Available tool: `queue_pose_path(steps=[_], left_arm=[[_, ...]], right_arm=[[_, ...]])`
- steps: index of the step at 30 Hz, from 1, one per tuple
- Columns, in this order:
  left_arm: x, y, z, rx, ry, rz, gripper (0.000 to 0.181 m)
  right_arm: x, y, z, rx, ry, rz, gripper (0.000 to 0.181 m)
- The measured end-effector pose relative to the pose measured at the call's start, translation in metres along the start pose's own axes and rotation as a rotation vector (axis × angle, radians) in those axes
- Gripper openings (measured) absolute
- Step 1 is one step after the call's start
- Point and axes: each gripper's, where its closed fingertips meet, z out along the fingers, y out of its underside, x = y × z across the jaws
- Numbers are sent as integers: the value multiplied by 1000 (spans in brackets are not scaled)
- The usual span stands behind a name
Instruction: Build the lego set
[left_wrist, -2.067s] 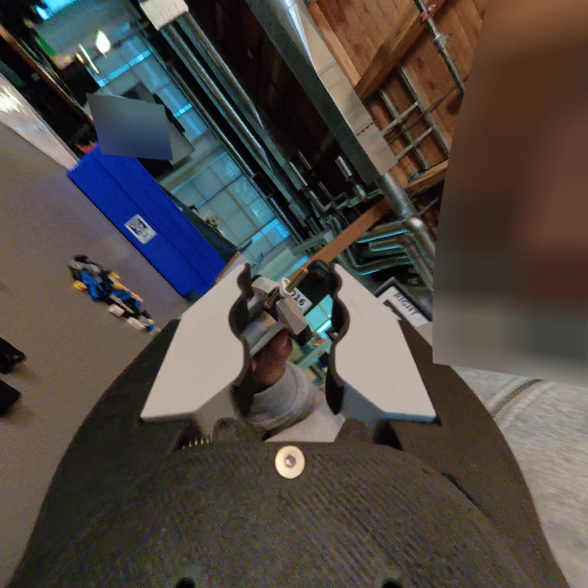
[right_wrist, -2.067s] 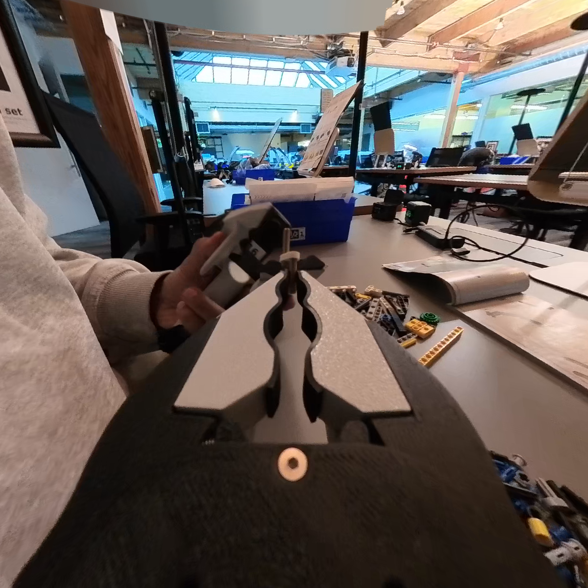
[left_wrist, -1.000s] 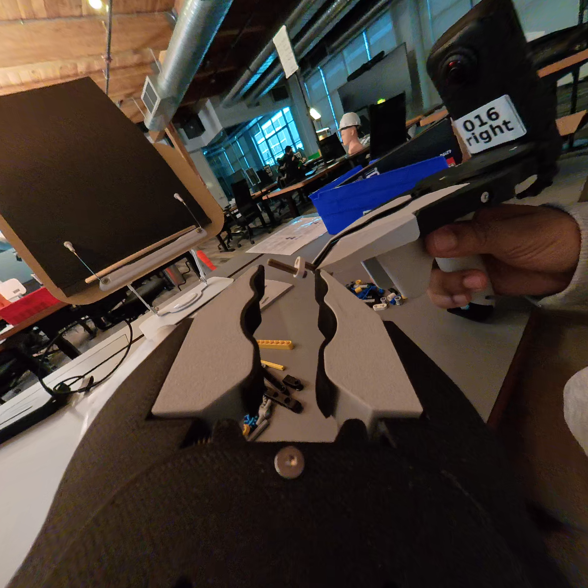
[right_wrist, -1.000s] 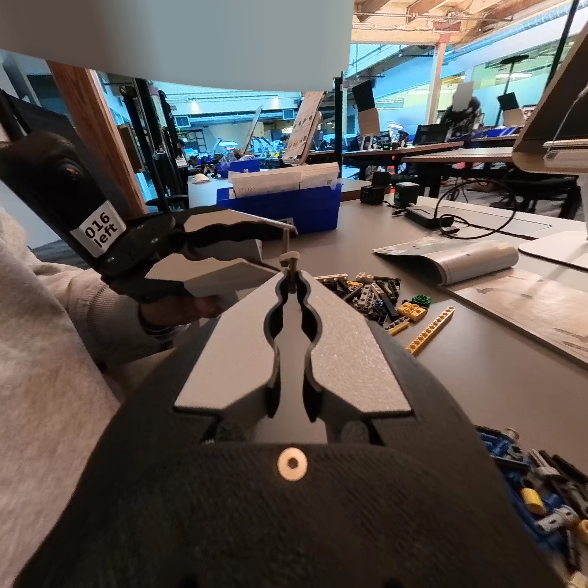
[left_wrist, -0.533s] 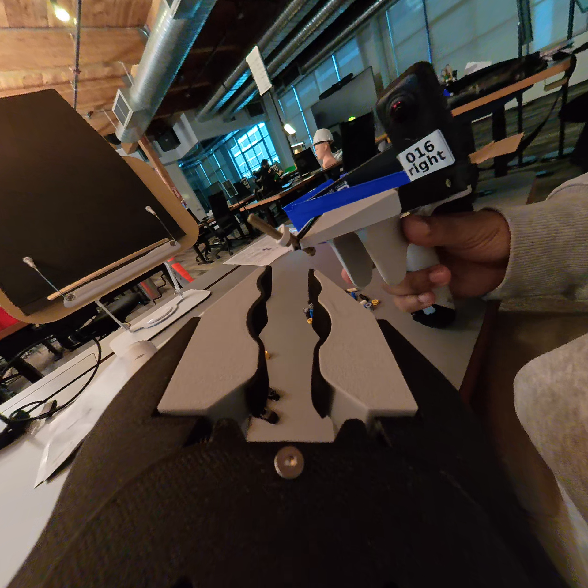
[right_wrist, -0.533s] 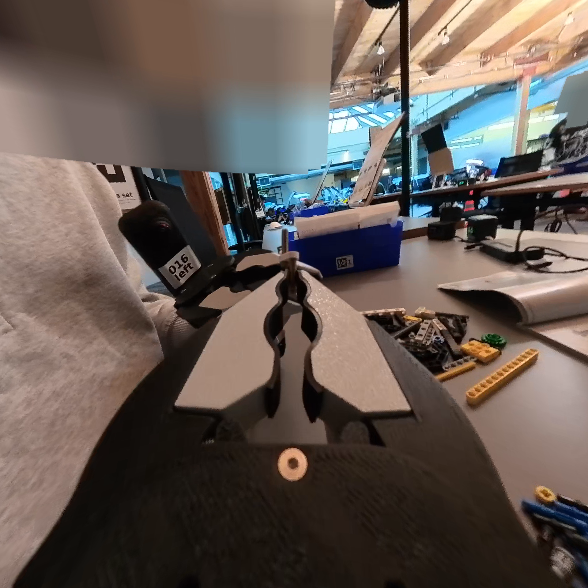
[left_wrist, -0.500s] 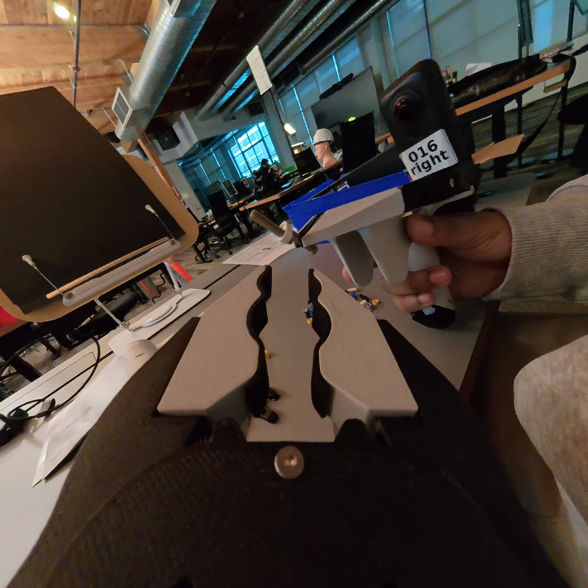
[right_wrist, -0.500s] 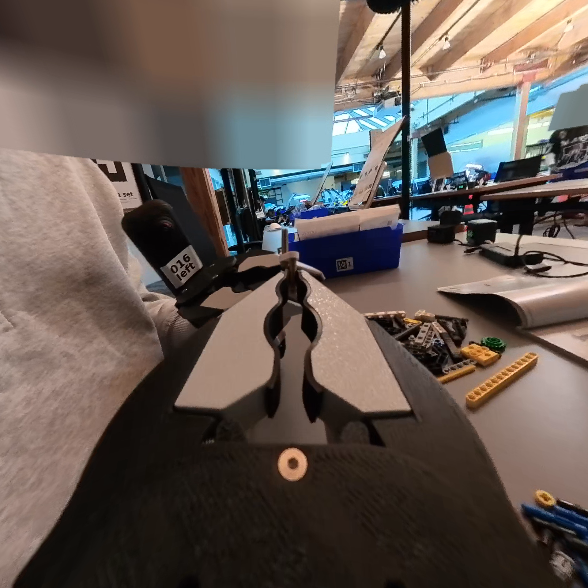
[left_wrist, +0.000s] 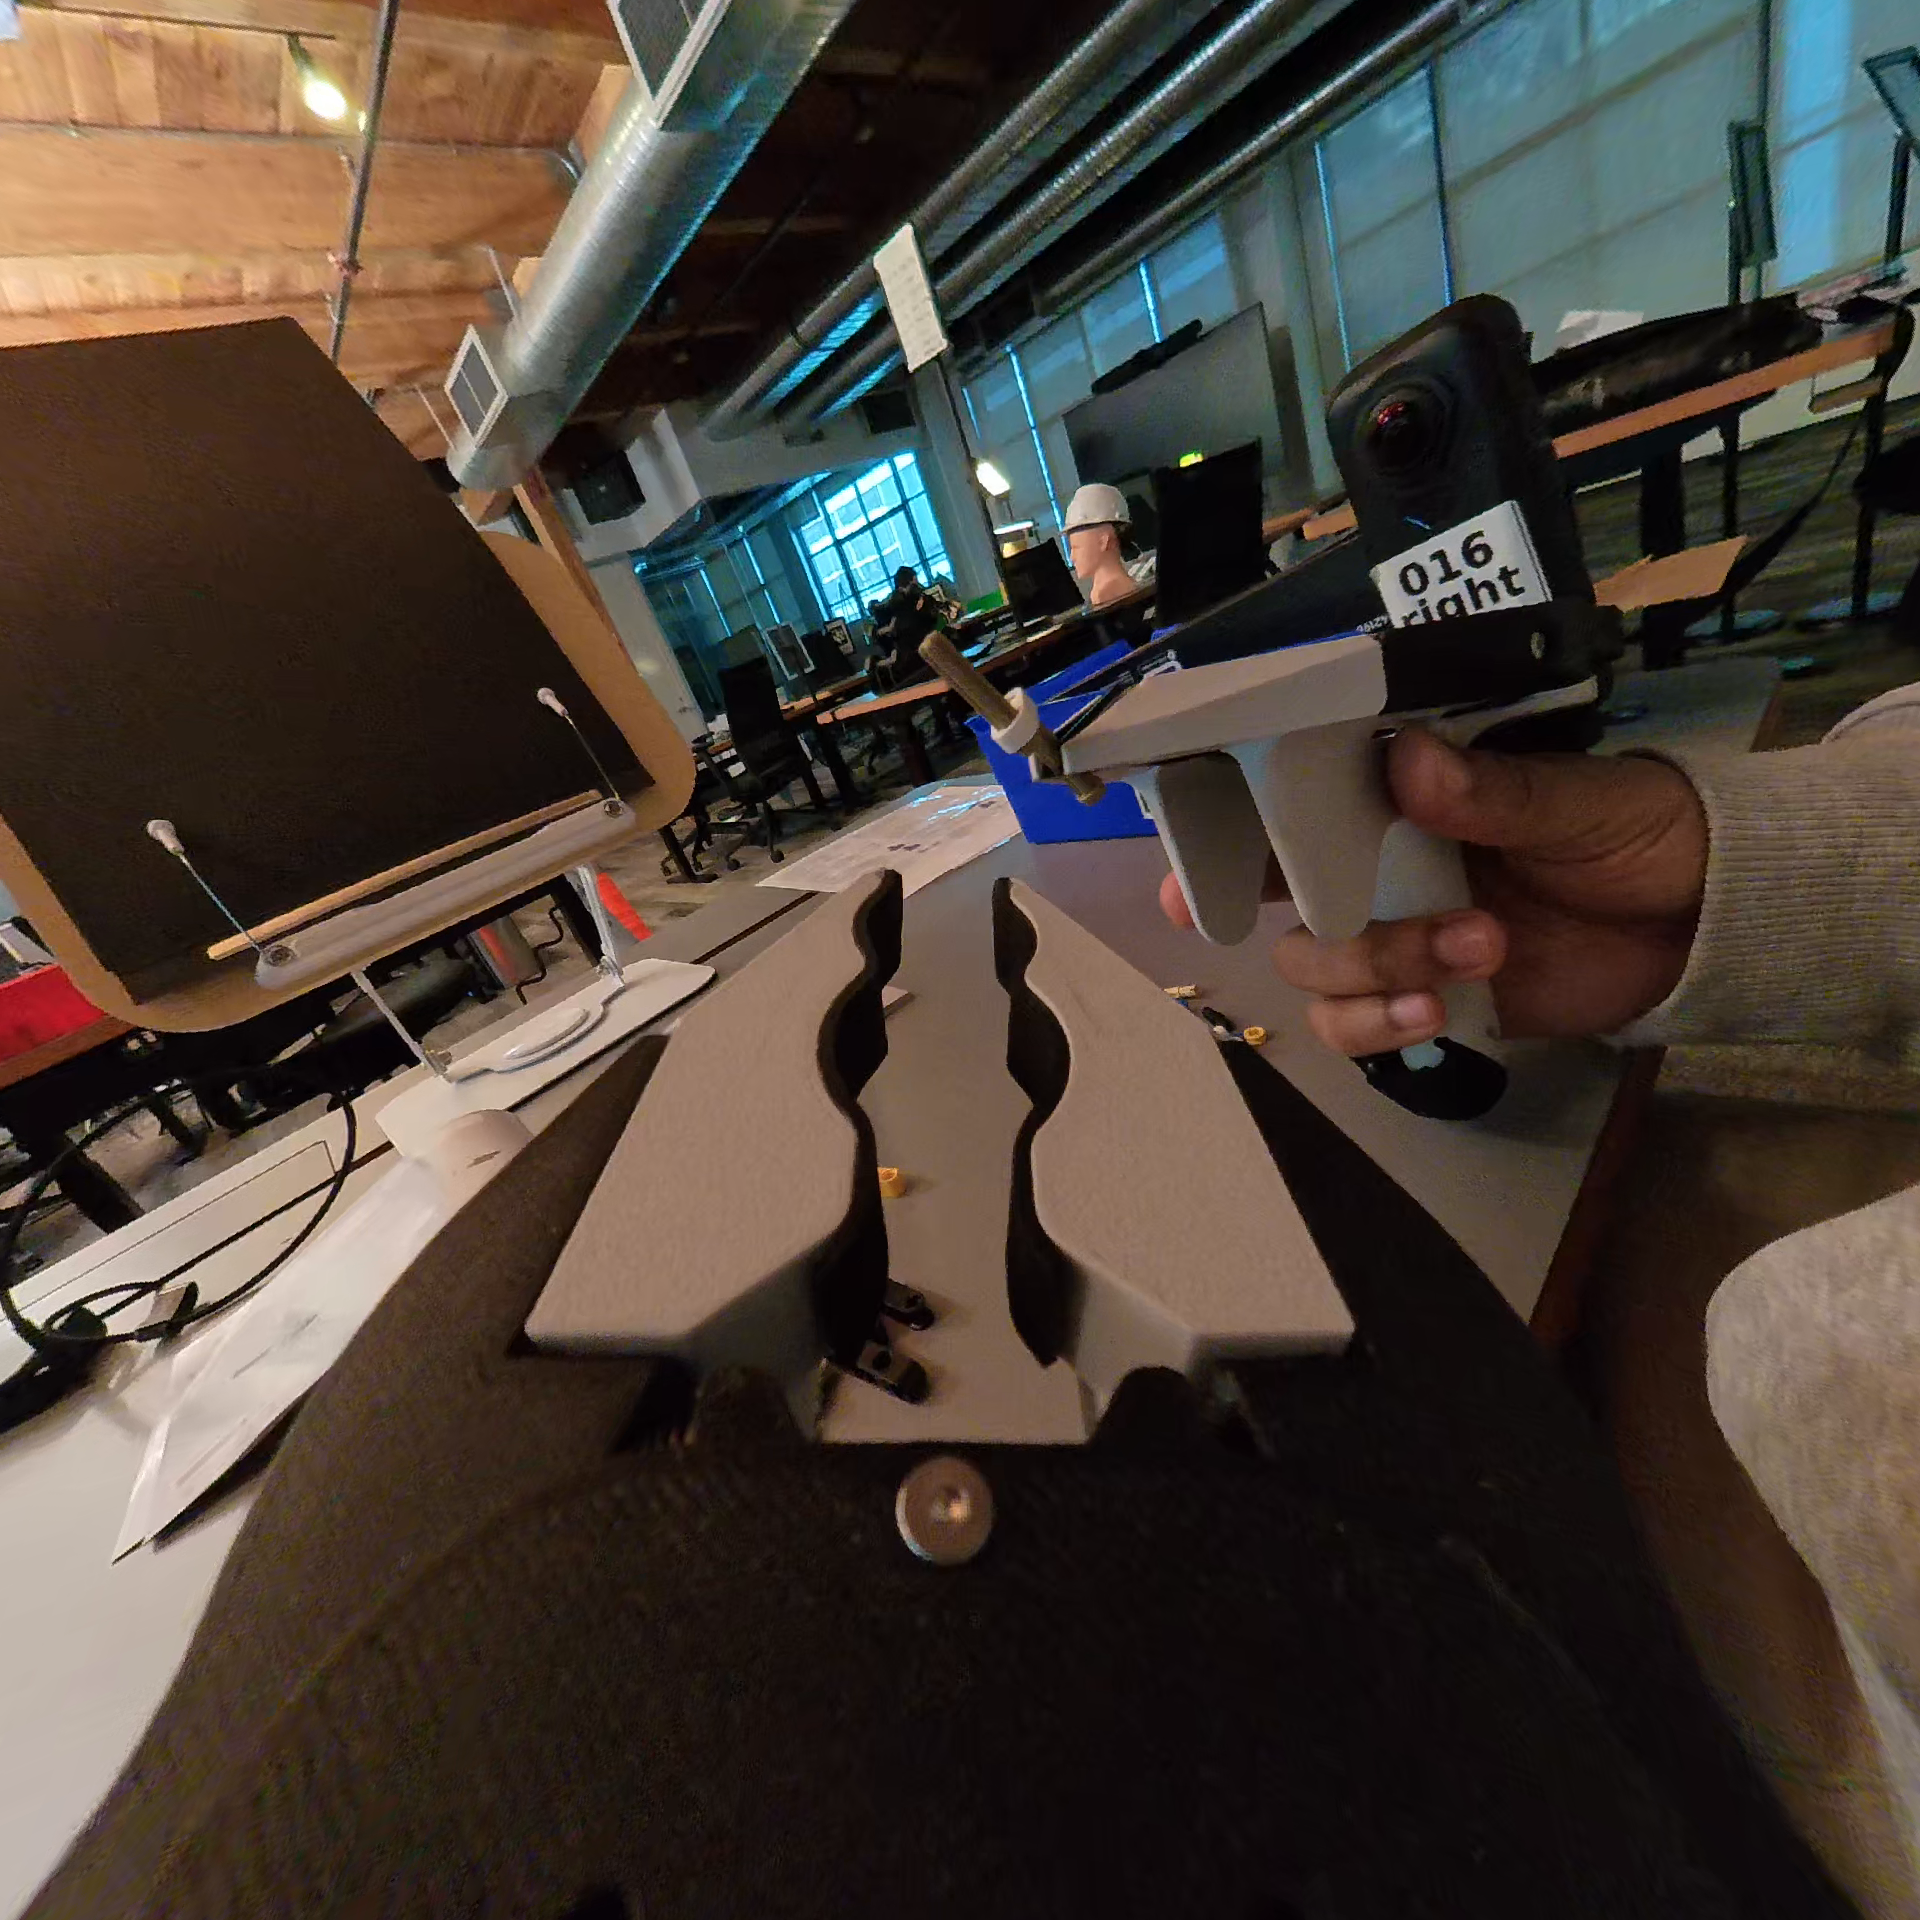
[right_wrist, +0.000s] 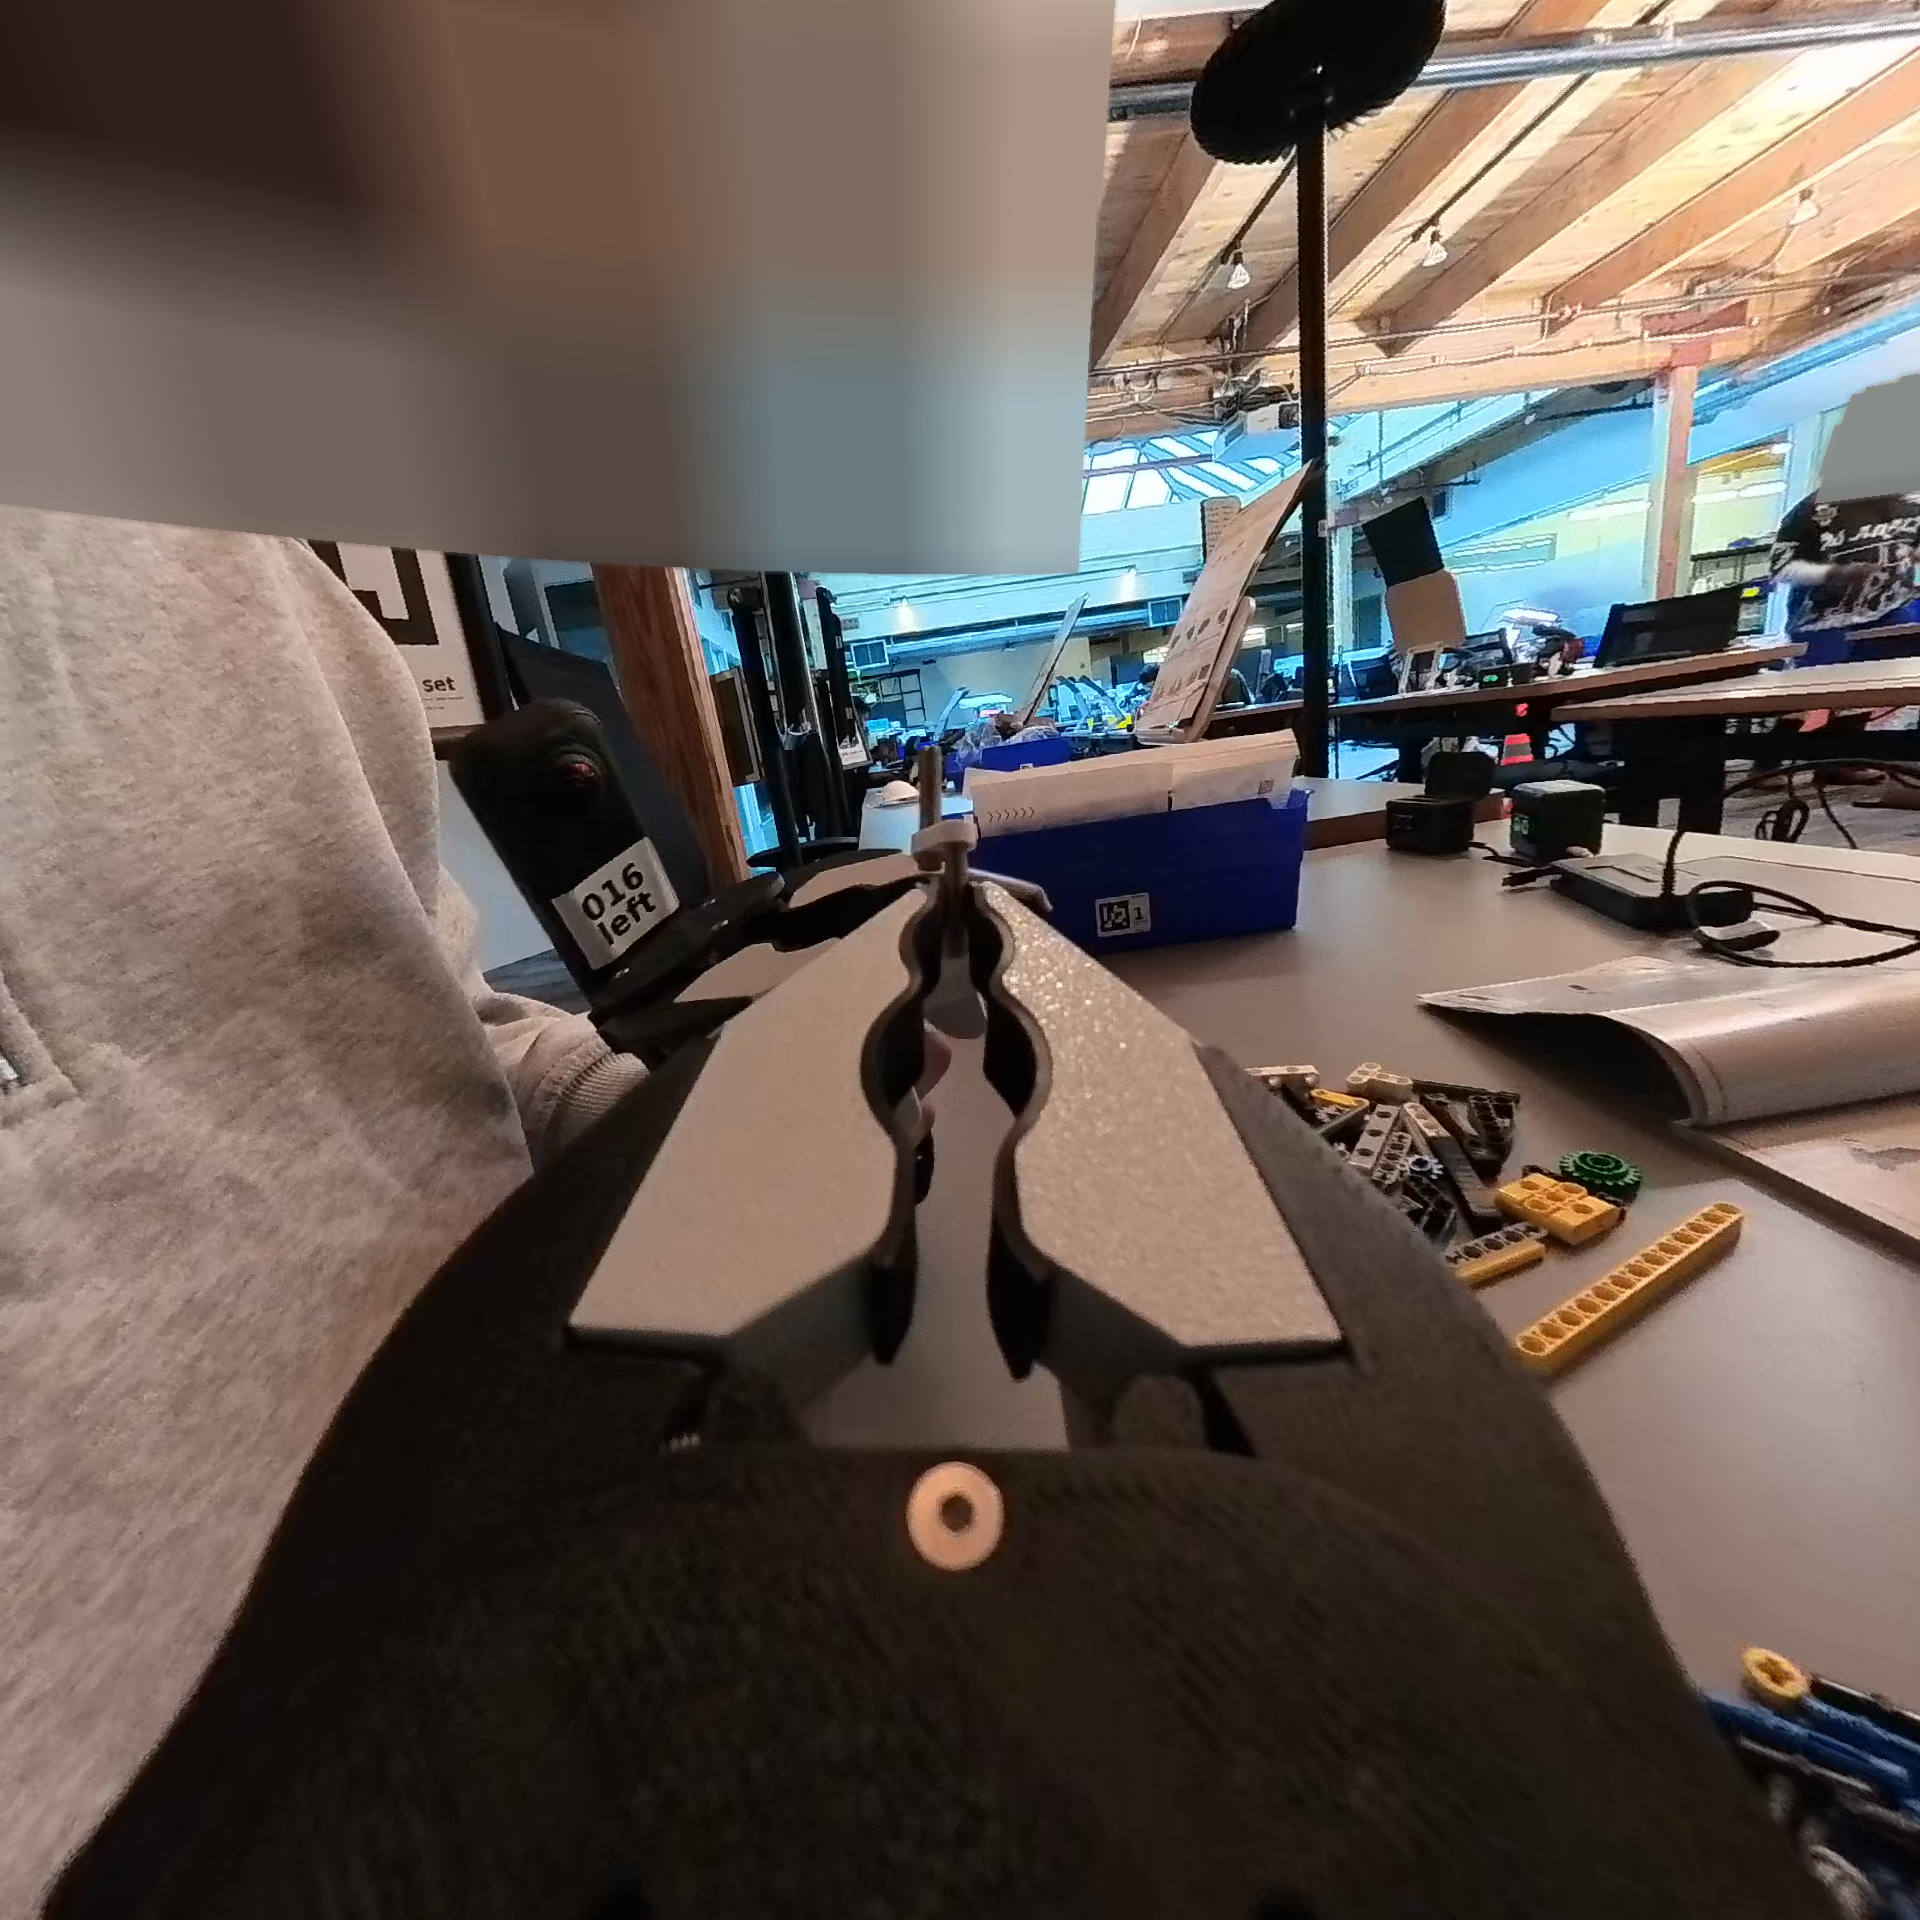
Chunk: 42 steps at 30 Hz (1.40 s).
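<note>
Up at the centre of the right wrist view, the right gripper (right_wrist: 951, 904) has its grey fingers pinched on a slim tan lego axle with a white bushing (right_wrist: 940, 821). The left gripper (left_wrist: 940, 914) is parted, empty. Most loose black and yellow lego pieces (right_wrist: 1455, 1143) lie unassembled on the grey tabletop (right_wrist: 1714, 1403); the build looks early.

You have two grippers up: the left gripper (left_wrist: 940, 904), its two fingers (left_wrist: 748, 1122) apart with nothing between them, and the right gripper (right_wrist: 954, 904), closed on one tan axle (right_wrist: 932, 821) that carries one white bushing (right_wrist: 943, 837). On the desk (right_wrist: 1714, 1382) you have one long yellow beam (right_wrist: 1628, 1287), one green gear (right_wrist: 1600, 1175), one blue bin (right_wrist: 1153, 878) and one open booklet (right_wrist: 1704, 1023). The grey and black pieces in the loose pile (right_wrist: 1403, 1132) overlap too much to count.
</note>
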Motion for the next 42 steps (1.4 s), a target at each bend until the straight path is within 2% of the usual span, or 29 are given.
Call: queue_pose_path(steps=[20, 27, 31, 34, 38, 42], left_arm=[[1, -8, -3, 50, 30, -60, 17], [8, -14, -4, 85, 94, -116, 18], [6, -14, -4, 94, 139, -267, 17], [-3, -16, -5, 114, 144, -401, 6], [-9, -11, -4, 107, 170, -552, 6], [-11, 0, 0, 80, 243, -841, 5]], right_arm=[[2, -1, -1, 1, 19, -23, 1], [4, 5, 0, -45, 52, -85, 2], [8, 14, 2, -102, 88, -132, 2], [9, 21, 4, -142, 106, -172, 2], [11, 25, 5, -167, 130, -202, 2], [14, 27, 4, -181, 147, -210, 3]])
